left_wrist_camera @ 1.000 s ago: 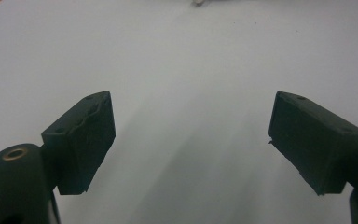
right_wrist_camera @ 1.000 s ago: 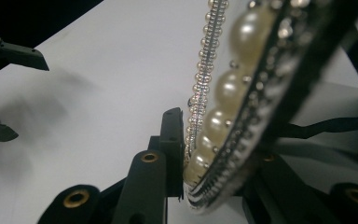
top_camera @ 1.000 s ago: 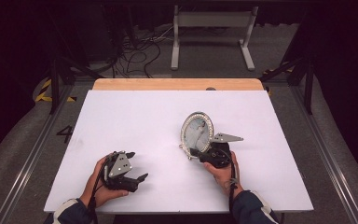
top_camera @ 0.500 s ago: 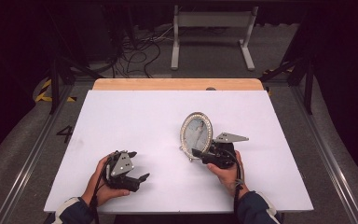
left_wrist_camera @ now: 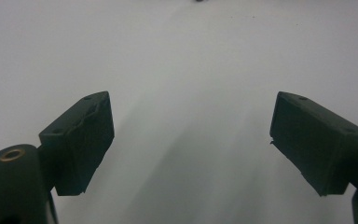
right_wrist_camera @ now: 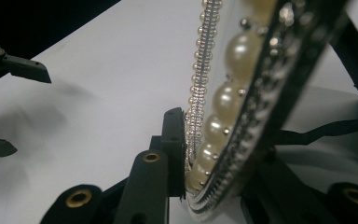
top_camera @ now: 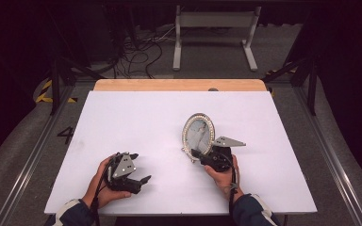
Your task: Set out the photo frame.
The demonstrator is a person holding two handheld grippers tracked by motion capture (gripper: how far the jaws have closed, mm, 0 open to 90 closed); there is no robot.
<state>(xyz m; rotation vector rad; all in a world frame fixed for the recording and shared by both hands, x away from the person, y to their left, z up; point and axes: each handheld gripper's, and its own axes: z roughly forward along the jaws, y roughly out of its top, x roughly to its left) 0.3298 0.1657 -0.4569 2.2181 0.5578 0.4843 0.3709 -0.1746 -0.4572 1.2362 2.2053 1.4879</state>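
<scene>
Pearls and small silver beads rim the oval picture frame point(right_wrist_camera: 242, 116) that our right gripper point(top_camera: 202, 155) clamps by its lower edge; we read no writing on it. It stands upright just ahead, long axis vertical. Our left gripper point(left_wrist_camera: 191, 140), farther off, gapes wide over the white table point(top_camera: 136, 117).

You work at a white counter point(top_camera: 136, 117) with a strip of pale wood point(top_camera: 179, 85) along its far edge. Grey carpeted floor point(top_camera: 23, 141) surrounds it, with metal rails point(top_camera: 28, 162) running along both sides. Beyond the far edge you have a tangle of black cables point(top_camera: 139, 52) on the floor and a white frame stand point(top_camera: 215, 21). Yellow-black tape point(top_camera: 45, 92) marks the floor at left, near a painted "4" point(top_camera: 66, 135). The surroundings are dark; light falls mainly on the counter.
</scene>
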